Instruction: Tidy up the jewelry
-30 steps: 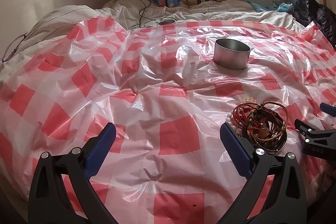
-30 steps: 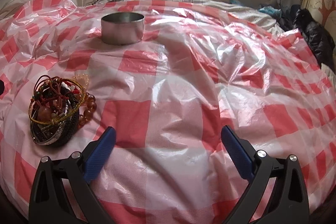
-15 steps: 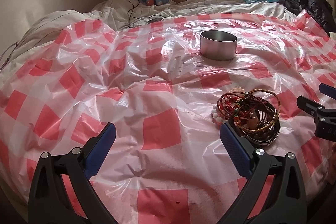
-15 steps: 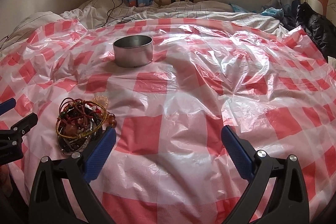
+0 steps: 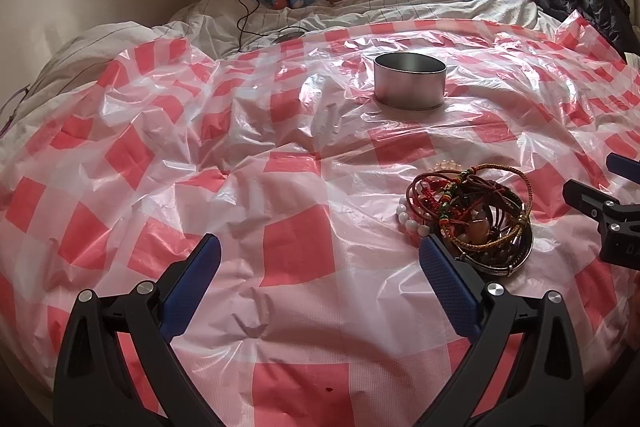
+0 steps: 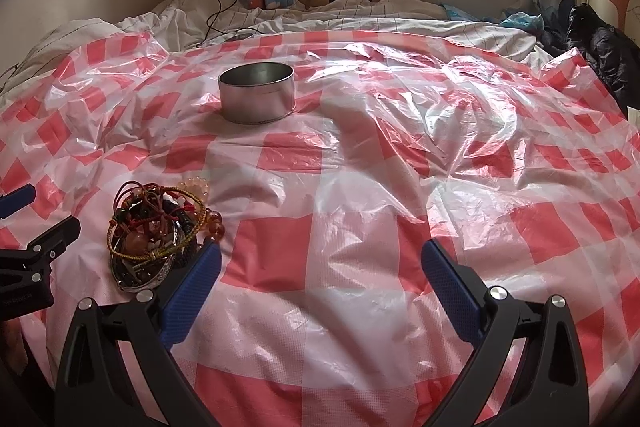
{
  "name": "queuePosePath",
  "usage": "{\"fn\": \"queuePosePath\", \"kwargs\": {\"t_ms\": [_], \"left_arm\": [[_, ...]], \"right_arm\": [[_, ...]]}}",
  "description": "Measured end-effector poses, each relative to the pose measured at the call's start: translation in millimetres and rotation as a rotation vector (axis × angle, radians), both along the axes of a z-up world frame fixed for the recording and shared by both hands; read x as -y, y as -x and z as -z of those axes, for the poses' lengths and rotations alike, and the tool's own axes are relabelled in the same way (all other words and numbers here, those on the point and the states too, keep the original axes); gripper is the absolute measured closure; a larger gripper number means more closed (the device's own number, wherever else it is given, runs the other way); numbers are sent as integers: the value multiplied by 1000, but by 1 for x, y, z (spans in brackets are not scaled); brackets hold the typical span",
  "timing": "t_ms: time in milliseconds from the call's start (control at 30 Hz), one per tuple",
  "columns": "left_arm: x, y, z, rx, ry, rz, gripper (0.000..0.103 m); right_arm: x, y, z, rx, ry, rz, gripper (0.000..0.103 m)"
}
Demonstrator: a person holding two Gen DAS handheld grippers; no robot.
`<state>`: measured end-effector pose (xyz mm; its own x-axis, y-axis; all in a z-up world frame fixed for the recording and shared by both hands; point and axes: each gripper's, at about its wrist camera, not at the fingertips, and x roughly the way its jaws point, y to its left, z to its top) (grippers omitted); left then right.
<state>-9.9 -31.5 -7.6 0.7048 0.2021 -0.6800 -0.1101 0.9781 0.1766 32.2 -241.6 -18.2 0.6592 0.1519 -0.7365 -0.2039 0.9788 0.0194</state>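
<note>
A tangled pile of bracelets and bead strings [image 5: 470, 217] lies on the red-and-white checked plastic sheet [image 5: 296, 251]; it also shows in the right wrist view [image 6: 156, 231]. A round open metal tin [image 5: 410, 81] stands upright farther back, also in the right wrist view [image 6: 256, 93]. My left gripper [image 5: 320, 271] is open and empty, the pile just beyond its right fingertip. My right gripper [image 6: 320, 271] is open and empty, the pile by its left fingertip. Each gripper shows at the edge of the other's view.
The sheet covers a bed with rumpled white bedding [image 6: 320, 23] behind it. A black charging cable [image 5: 240, 15] runs from a wall socket onto the bedding. Dark clothing [image 6: 604, 55] lies at the far right. A window and curtains stand at the back.
Both grippers have drawn back and lifted, so the tin and the pile look farther off. The pile and tin have not moved. Both grippers stay open.
</note>
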Motion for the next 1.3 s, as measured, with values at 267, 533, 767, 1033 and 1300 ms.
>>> {"fn": "queuePosePath", "kwargs": {"t_ms": [267, 533, 767, 1033, 1300], "left_arm": [[2, 0, 0, -3, -12, 8, 8], [2, 0, 0, -1, -9, 6, 8], [-4, 0, -1, -5, 35, -6, 8], [-18, -2, 0, -21, 133, -32, 8], [-19, -4, 3, -35, 166, -31, 8]], "right_arm": [[0, 1, -1, 1, -3, -3, 7], [-2, 1, -2, 5, -14, -12, 7], [-10, 5, -5, 16, -25, -64, 7], [-24, 10, -10, 38, -34, -166, 23], [-30, -2, -2, -67, -193, -254, 38]]}}
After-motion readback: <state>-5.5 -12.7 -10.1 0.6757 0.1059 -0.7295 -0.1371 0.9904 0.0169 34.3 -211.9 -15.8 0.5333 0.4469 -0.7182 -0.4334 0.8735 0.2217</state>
